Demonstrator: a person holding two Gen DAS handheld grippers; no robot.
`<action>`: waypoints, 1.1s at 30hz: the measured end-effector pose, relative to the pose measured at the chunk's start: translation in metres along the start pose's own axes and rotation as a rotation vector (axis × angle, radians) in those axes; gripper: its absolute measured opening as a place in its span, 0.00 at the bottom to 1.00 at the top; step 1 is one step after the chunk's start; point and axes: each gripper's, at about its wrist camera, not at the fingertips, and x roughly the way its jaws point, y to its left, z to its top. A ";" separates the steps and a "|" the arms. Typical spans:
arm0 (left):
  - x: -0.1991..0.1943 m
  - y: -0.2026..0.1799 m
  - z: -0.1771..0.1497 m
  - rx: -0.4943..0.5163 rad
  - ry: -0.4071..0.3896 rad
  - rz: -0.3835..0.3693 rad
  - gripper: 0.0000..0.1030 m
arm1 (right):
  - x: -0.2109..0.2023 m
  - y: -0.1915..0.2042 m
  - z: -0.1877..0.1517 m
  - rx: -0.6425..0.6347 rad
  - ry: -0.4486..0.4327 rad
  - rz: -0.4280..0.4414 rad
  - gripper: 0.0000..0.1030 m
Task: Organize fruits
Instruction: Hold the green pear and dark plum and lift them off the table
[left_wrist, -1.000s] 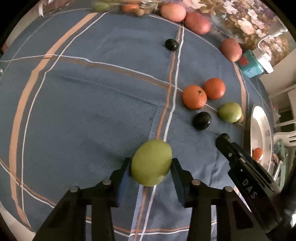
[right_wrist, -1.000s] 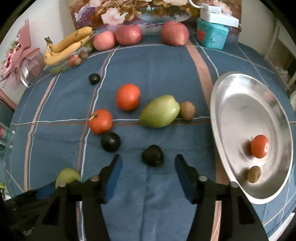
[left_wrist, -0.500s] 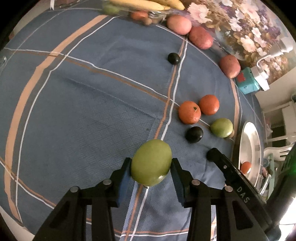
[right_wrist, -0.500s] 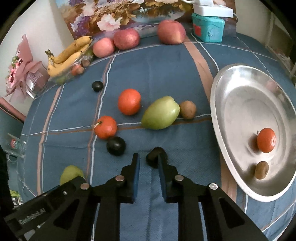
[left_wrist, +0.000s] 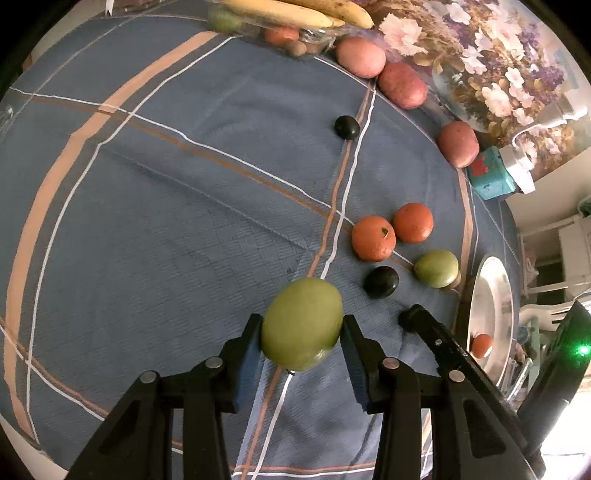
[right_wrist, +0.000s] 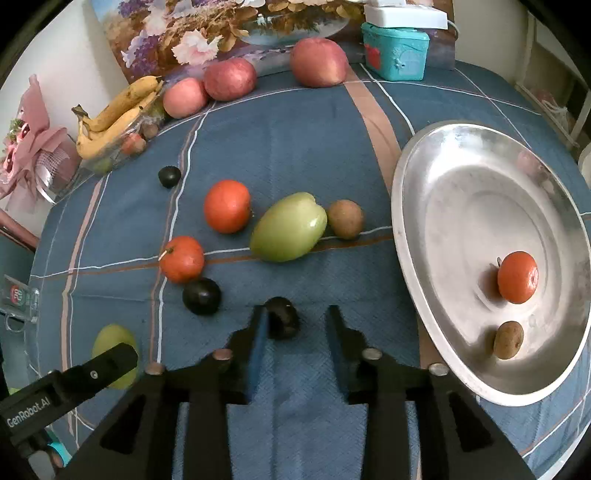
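Note:
My left gripper (left_wrist: 302, 341) is shut on a green fruit (left_wrist: 301, 323) and holds it above the blue cloth. My right gripper (right_wrist: 295, 328) is open; a small dark fruit (right_wrist: 282, 317) lies between its fingers, against the left one. The silver tray (right_wrist: 406, 229) on the right holds an orange (right_wrist: 517, 277) and a kiwi (right_wrist: 508, 339). On the cloth lie a large green fruit (right_wrist: 288, 232), a kiwi (right_wrist: 345, 218), two oranges (right_wrist: 227, 206) (right_wrist: 181, 258) and two more dark fruits (right_wrist: 202, 296) (right_wrist: 169, 176).
Three red apples (right_wrist: 318, 62) line the far edge with a teal box (right_wrist: 395, 55). Bananas (right_wrist: 110, 118) lie in a clear dish at far left. A flower painting (right_wrist: 221, 26) stands behind. The left gripper's body (right_wrist: 66, 384) shows at lower left.
My right gripper was open around the dark fruit, narrowed, and has now opened wider again with the fruit at its left finger. My left gripper kept the green fruit and rose a little.

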 end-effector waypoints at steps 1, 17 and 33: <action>-0.001 0.000 -0.001 -0.002 0.002 -0.002 0.44 | 0.001 0.001 0.000 -0.002 0.003 0.011 0.35; 0.006 -0.003 0.007 -0.014 -0.008 0.012 0.44 | 0.002 0.015 0.001 -0.048 0.010 0.052 0.21; 0.010 -0.004 0.011 -0.029 -0.003 0.012 0.44 | 0.005 0.007 0.002 -0.027 0.016 0.040 0.30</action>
